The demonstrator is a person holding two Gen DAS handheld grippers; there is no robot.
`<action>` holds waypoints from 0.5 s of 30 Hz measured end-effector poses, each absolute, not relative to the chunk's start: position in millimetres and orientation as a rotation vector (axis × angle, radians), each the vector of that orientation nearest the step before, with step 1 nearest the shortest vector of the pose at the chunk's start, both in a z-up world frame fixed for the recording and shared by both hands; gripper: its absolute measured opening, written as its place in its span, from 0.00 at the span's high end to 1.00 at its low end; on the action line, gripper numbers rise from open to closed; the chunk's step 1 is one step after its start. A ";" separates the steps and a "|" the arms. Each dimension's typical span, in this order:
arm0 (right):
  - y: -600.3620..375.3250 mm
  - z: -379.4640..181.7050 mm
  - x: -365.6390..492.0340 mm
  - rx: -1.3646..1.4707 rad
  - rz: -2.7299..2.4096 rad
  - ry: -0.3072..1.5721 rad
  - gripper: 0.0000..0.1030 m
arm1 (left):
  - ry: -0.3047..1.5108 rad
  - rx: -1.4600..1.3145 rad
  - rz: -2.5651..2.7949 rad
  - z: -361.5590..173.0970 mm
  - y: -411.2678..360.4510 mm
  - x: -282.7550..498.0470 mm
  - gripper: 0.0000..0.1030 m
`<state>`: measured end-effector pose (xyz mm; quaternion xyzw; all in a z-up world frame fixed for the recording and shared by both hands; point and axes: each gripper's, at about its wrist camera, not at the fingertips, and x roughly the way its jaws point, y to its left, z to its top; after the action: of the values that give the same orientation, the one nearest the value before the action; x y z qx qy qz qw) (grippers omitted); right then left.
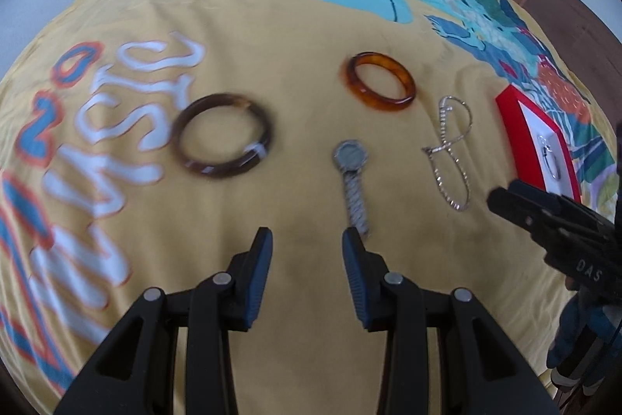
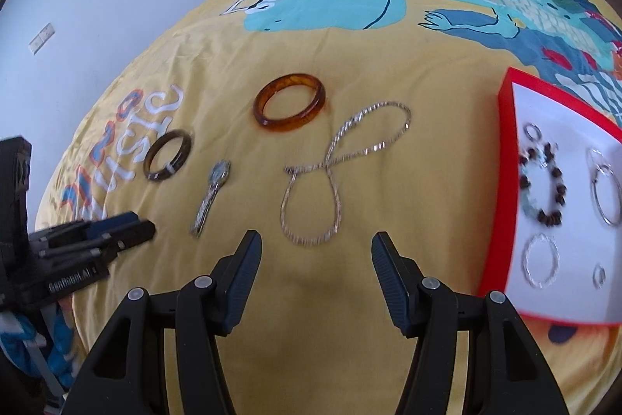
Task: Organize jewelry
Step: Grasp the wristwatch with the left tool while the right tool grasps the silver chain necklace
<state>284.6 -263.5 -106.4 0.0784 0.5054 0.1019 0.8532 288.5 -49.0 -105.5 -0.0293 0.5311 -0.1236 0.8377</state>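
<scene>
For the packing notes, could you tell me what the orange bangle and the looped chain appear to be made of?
Orange bangle: probably resin or glass, glossy and translucent, since the yellow cloth glows through it. Looped chain: likely silver-toned metal, with fine links that glint; the exact metal cannot be told.

Soft, even daylight in both views; no hard glare. Left wrist view: motion blur smears the dark brown bangle (image 1: 225, 139) and the white lettering (image 1: 128, 150) at 9 o'clock; the amber bangle (image 1: 381, 86) is a little sharper. A faint soft shadow lies on the yellow bedspread (image 1: 303, 26) just ahead of the left claw (image 1: 307, 240). Right wrist view: the centre is fairly crisp, the silver chain (image 2: 342, 174) glints, the red tray (image 2: 505, 127) at 3 o'clock blurs. Strong fisheye bulge; black vignette in the corners.
</scene>
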 end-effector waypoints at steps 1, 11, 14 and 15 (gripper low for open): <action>-265.3 -108.0 291.7 0.178 0.210 1.063 0.43 | 1.124 -0.057 -0.277 -106.5 -54.0 293.5 0.65; -264.1 -131.7 339.1 0.222 0.213 1.097 0.43 | 1.143 -0.010 -0.323 -124.8 -82.2 330.5 0.65; -261.5 -140.8 348.7 0.220 0.214 1.108 0.43 | 1.141 0.008 -0.322 -131.1 -85.8 339.6 0.66; -260.8 -144.1 352.1 0.214 0.211 1.111 0.43 | 1.138 0.012 -0.325 -132.9 -86.4 342.8 0.66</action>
<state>352.1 -260.8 -144.1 0.1013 0.5251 0.0998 0.8390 342.8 -86.4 -132.9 0.0058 0.5362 -0.1530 0.8301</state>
